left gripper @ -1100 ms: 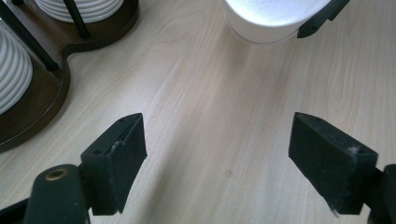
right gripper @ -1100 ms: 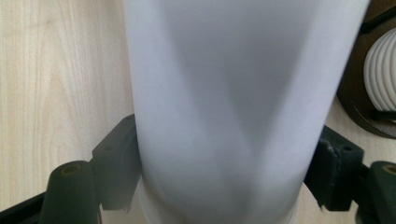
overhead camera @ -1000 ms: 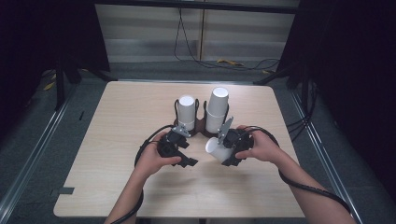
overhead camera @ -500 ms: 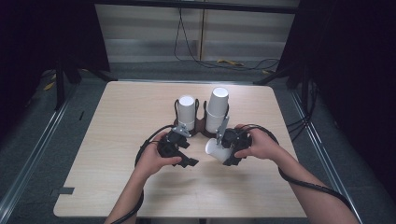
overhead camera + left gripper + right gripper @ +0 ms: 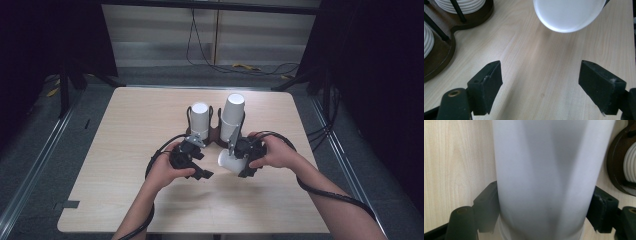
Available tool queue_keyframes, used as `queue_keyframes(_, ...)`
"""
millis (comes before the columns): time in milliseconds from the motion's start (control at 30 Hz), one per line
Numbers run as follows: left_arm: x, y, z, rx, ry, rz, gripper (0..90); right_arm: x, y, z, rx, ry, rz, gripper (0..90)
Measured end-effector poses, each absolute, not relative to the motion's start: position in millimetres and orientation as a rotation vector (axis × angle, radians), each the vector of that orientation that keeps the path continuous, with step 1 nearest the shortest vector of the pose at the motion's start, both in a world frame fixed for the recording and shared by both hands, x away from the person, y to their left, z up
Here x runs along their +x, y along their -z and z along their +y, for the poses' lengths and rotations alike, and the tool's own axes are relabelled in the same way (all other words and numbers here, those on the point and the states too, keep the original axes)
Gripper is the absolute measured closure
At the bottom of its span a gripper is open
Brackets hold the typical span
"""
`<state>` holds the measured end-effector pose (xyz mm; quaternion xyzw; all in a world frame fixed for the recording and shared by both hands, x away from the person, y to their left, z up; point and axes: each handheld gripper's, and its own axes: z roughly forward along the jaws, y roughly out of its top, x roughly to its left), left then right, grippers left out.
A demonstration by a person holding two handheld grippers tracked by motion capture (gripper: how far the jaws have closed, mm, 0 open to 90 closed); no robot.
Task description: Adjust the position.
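My right gripper (image 5: 236, 161) is shut on a plain white paper cup (image 5: 226, 161) that lies on its side just above the table, its round end toward the left gripper. In the right gripper view the cup (image 5: 541, 177) sits between both pads (image 5: 602, 207). My left gripper (image 5: 203, 162) hangs a short way to the cup's left, jaws open and with nothing between them. In the left gripper view the cup's end (image 5: 567, 15) floats ahead of the open left gripper (image 5: 549, 85).
A dark wooden holder (image 5: 215, 135) stands just beyond the grippers with two stacks of ribbed white cups, a shorter one (image 5: 200, 120) and a taller one (image 5: 232, 115). The holder's base (image 5: 439, 57) lies close to the left jaw. The light wooden table (image 5: 125, 150) ends near the person.
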<state>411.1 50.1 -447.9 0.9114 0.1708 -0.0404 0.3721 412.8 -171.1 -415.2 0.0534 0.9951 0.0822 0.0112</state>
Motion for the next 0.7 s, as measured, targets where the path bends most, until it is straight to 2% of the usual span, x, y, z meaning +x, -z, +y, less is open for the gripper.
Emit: queue_keyframes(700, 409.9, 441.8, 50.2, 2.292, 0.118, 0.441, 17.5, 413.0, 408.6, -160.0, 0.108, -0.222, 3.118, 23.5)
